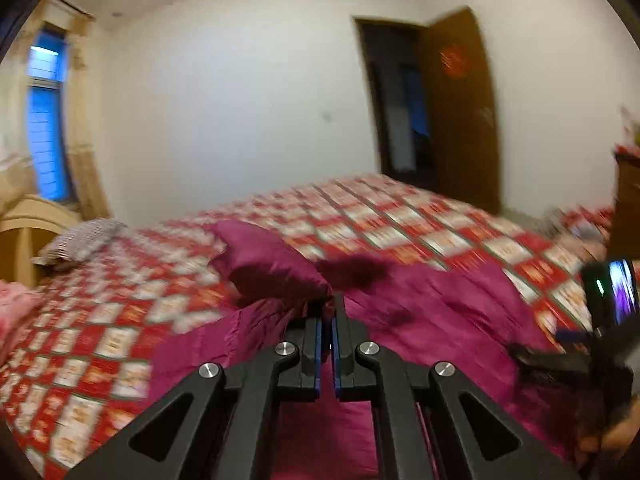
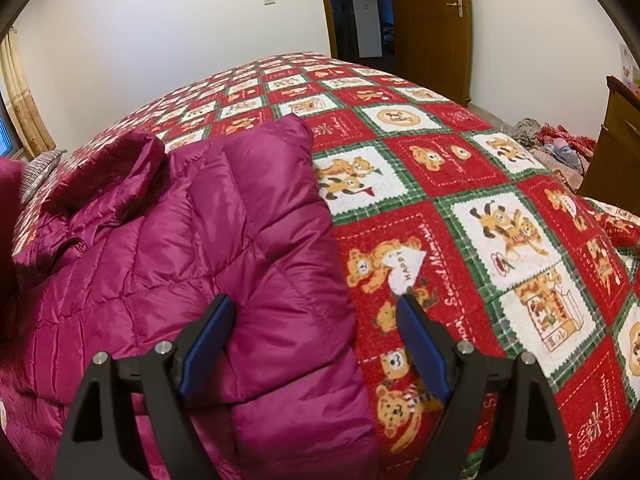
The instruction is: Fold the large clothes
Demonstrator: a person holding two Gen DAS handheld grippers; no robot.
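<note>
Left tongs pinching the jacket, right tongs idle

My left tongs (image 1: 328, 304) are clamped on a fold of the magenta puffer jacket (image 2: 208, 240), spread on the bed's teddy-bear quilt (image 2: 500, 184). My right tongs (image 2: 316, 308) stand wide open, straddling the jacket's near right edge and holding nothing.

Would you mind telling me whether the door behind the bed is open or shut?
Open. The brown door is swung back against the wall, leaving a dark doorway beside it.
</note>
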